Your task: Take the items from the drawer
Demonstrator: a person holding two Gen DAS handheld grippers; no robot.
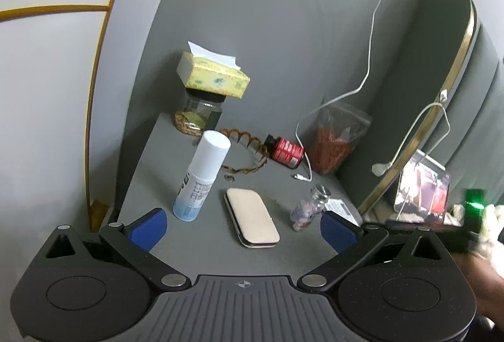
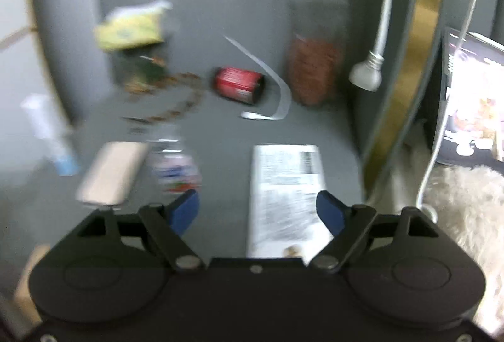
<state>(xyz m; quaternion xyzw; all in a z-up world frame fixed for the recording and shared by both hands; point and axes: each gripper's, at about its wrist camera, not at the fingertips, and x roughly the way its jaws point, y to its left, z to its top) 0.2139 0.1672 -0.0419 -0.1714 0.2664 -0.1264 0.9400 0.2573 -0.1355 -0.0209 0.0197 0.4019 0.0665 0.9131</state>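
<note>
We find no drawer in either view; both cameras look down on a grey tabletop (image 1: 195, 250) already carrying several items, which we judge to be the set-down surface for things taken out. Whether any item remains in the drawer cannot be told.

Taking the beige case (image 1: 252, 217) as landmark, from largest to smallest:

1. The tissue box (image 1: 212, 74) sits well behind the case, stacked on a glass jar (image 1: 201, 113), likely to save surface.
2. The bag of orange sticks (image 1: 335, 140) leans in the corner behind and right of the case, propped by the walls.
3. The white spray bottle (image 1: 201, 171) stands upright just left of the case.
4. The printed white packet (image 2: 285, 190) lies flat to the right of the case.
5. The red bottle (image 1: 285, 151) lies on its side behind the case.
6. The small bead bottle (image 1: 308, 209) stands just right of the case.

The left gripper (image 1: 242, 230) hovers above the case, jaws spread wide, holding nothing. The right gripper (image 2: 258, 212) is over the packet, jaws likewise released and empty; that view is motion-blurred.
</note>
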